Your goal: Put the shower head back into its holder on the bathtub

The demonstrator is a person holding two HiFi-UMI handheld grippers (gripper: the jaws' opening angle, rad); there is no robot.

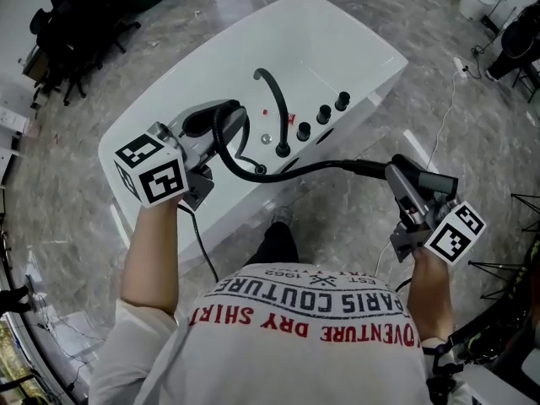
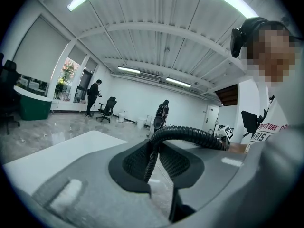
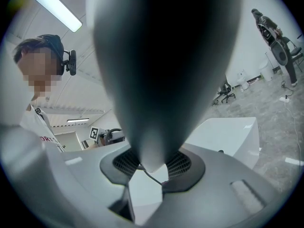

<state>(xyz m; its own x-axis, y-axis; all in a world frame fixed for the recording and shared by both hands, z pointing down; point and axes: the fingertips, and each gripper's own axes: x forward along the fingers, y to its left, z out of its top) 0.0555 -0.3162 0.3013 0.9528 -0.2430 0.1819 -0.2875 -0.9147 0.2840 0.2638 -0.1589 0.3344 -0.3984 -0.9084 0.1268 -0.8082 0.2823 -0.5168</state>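
Note:
The black shower head (image 1: 403,178) is held out over the floor, right of the white bathtub (image 1: 337,32). My right gripper (image 1: 408,194) is shut on its handle, which fills the right gripper view as a dark tapered shape (image 3: 161,70). The ribbed black hose (image 1: 312,168) runs from it back to the tub deck. My left gripper (image 1: 218,126) is shut on a loop of that hose (image 2: 190,134) over the tub's near rim. A curved black spout (image 1: 270,91) and a short black post (image 1: 283,150) stand on the deck.
Three black knobs (image 1: 323,114) sit in a row on the tub deck right of the spout. The tub stands on a grey marbled floor (image 1: 101,83). Office chairs (image 1: 59,24) and people stand far off. A white cable (image 1: 447,99) lies on the floor at right.

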